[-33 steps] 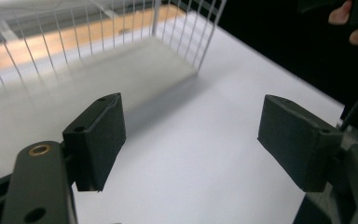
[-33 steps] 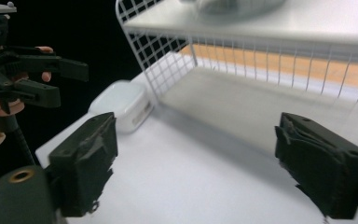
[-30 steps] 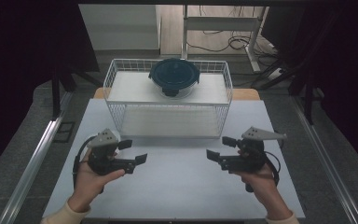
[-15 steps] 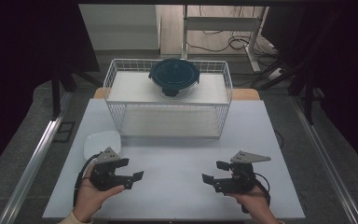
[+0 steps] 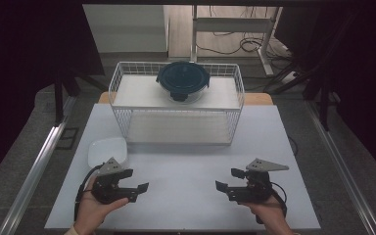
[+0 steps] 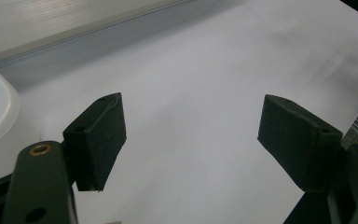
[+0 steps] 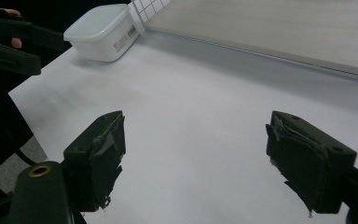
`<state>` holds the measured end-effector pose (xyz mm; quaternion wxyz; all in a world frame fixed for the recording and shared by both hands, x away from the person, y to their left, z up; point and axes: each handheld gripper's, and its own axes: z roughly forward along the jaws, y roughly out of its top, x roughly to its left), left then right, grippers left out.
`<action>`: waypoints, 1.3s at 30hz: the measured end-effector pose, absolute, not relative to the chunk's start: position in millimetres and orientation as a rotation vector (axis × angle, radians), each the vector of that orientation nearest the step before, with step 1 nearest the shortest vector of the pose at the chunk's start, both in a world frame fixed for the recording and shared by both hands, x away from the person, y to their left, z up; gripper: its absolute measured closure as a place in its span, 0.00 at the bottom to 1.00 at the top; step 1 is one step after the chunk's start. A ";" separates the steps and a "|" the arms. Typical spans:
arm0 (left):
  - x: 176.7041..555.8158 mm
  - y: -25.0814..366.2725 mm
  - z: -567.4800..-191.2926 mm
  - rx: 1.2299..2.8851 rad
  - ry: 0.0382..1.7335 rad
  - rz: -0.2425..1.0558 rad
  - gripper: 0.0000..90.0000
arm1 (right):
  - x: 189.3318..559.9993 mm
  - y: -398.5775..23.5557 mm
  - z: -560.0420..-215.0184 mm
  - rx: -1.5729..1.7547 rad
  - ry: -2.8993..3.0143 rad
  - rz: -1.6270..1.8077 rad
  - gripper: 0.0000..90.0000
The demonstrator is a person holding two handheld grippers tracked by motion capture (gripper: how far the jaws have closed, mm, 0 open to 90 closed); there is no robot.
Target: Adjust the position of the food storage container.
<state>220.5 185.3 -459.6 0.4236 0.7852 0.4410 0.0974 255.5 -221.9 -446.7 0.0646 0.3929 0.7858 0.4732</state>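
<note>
Nearest the person, both claws have sunk from their raised pose of a second ago and now sit low over the front of the white counter (image 5: 186,196). The left claw (image 5: 139,186) has its jaws apart with nothing between them, as its own view shows. The right claw (image 5: 225,181) is likewise apart and empty; its jaws have just been closing a little, with only bare counter between them.

Just beyond the left claw lies the white lidded container (image 5: 107,151), now uncovered at the counter's left side, near that claw but not touched. This looks like a settling before a reach, with no grasp begun yet.

Farther back stands the wire basket (image 5: 176,129), and on its upper shelf rests the round bowl with a dark lid (image 5: 182,81), unmoved.
</note>
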 end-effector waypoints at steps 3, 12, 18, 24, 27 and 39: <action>222.9 197.9 -450.3 1.954 1.104 0.267 0.26 | 255.1 -222.9 -446.4 1.173 2.380 1.443 0.22; 240.3 268.8 -409.2 1.810 1.234 0.388 0.28 | 257.1 -225.9 -449.9 1.192 2.379 1.439 0.23; 270.4 294.6 -410.6 1.789 1.310 0.383 0.34 | 258.5 -226.3 -452.3 1.202 2.387 1.432 0.23; 311.3 312.1 -428.6 1.785 1.391 0.281 0.47 | 259.1 -225.4 -454.6 1.212 2.404 1.413 0.23; 329.1 319.0 -438.4 1.780 1.430 0.248 0.53 | 259.8 -225.4 -456.4 1.225 2.407 1.407 0.23; 358.6 335.5 -454.3 1.788 1.504 0.218 0.88 | 260.8 -223.9 -459.5 1.247 2.415 1.388 0.23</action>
